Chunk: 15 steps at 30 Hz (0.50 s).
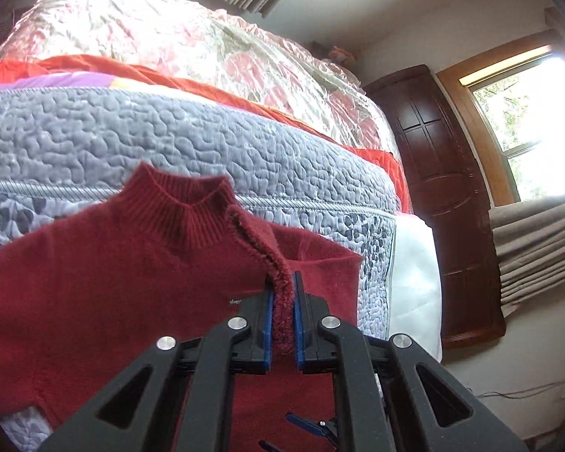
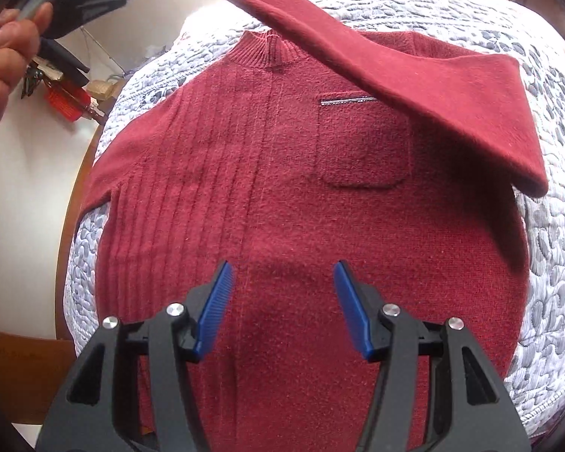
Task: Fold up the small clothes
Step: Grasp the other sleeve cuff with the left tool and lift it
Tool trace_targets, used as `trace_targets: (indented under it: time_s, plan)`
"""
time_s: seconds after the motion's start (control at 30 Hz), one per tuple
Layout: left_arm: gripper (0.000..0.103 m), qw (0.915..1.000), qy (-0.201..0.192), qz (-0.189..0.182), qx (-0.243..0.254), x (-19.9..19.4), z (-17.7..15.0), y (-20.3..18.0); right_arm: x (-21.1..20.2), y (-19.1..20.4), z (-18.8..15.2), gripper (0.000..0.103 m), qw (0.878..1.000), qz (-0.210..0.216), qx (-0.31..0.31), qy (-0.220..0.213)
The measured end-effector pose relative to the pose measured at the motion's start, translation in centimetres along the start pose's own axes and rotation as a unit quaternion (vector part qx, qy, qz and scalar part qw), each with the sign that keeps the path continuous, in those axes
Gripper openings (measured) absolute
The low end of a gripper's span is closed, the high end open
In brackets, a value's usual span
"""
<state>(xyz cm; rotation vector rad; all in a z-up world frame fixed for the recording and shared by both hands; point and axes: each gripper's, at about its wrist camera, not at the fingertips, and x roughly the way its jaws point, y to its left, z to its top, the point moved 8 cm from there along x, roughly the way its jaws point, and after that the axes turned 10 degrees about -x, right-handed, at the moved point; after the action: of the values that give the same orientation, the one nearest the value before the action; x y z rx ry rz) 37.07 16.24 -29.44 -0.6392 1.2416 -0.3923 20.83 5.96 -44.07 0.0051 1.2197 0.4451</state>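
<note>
Left wrist view: the left tool (image 1: pixel 282 324) is clamped on the ribbed cuff of a sleeve (image 1: pixel 278 263), the knit bunched thick between the blue pads (image 1: pixel 268 324). Beyond it the red sweater (image 1: pixel 94 263) shows its ribbed collar (image 1: pixel 184 207) against the grey quilted bedspread (image 1: pixel 169 139) of a bed piled with a plastic-wrapped floral quilt (image 1: pixel 169 37).

From the right wrist view, the right tool (image 2: pixel 282 301) hangs with its fingers wide apart and nothing between them, just above the lower middle of the sweater's body. The sweater lies flat, front up, on the bedspread, with a chest pocket (image 2: pixel 361 143) and vertical ribs down one side. The lifted sleeve (image 2: pixel 358 49) runs as a taut band from the far shoulder across the chest toward the upper left corner, where a person's hand (image 2: pixel 7 37) holds the other tool.

By my judgement the sleeve is being carried across the chest for the first fold. The knit looks soft, fuzzy and fairly thick: it will drape and sag rather than hold a crease, and it will stretch if pulled hard. The denser edges, cuff, hem and shoulder seam, seem the safest holds; the right tool is placed to pin the body or take the hem.
</note>
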Motion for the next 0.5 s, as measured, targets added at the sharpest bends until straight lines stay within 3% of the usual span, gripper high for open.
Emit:
trace_targets:
  time_s: [0.23,0.5]
  plan:
    - [0.008,0.9996,-0.025,0.009,-0.013,-3.7,0.5,4.1,0.5,0.7,-0.2,0.056,1.000,0.005,-0.007,0.007]
    - [0.008,0.9971,-0.039,0.032,-0.057,-5.0,0.1,11.2,1.1,0.9,-0.7,0.056,1.000,0.004,-0.010,0.017]
